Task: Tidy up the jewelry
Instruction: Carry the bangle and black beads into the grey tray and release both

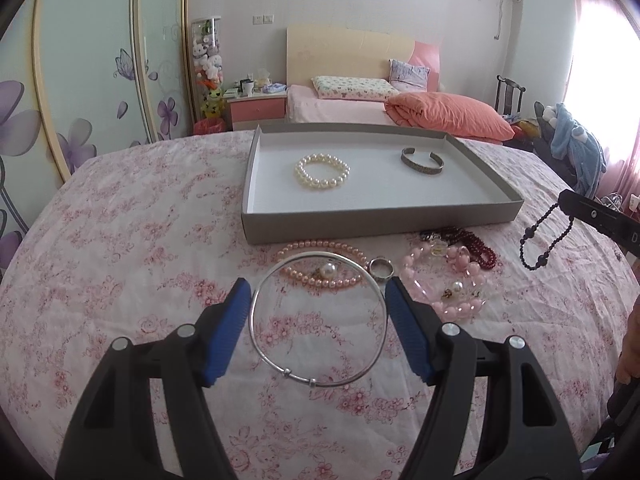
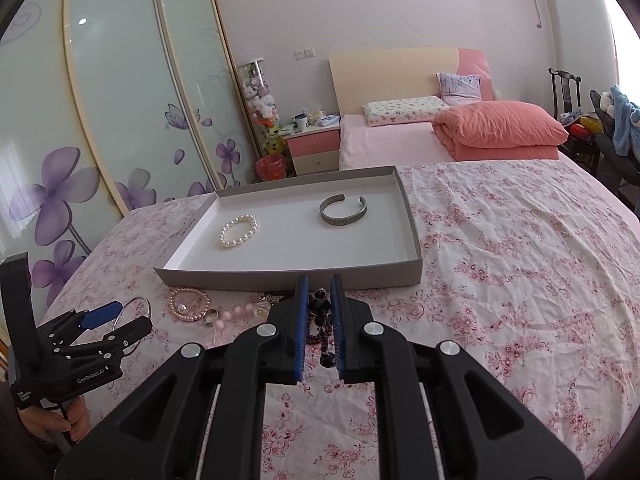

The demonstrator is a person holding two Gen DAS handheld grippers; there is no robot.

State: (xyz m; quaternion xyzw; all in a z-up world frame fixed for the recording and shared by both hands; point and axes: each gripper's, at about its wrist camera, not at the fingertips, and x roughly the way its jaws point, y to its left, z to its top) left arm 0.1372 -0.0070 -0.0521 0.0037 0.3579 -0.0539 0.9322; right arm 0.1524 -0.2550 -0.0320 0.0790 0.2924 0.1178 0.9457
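My left gripper is shut on a thin silver bangle, its blue pads pressing the hoop's left and right sides just above the floral cloth. My right gripper is shut on a dark bead bracelet, which hangs in a loop below it in the left wrist view. Beyond both lies a shallow grey tray holding a white pearl bracelet and a metal cuff. In front of the tray lie a pink pearl necklace, a ring, pink beads and dark red beads.
The floral cloth stretches wide to the right of the tray. Behind stand a bed with an orange quilt, a pink nightstand, sliding wardrobe doors on the left and a dark chair. A person's hand holds the left gripper's handle.
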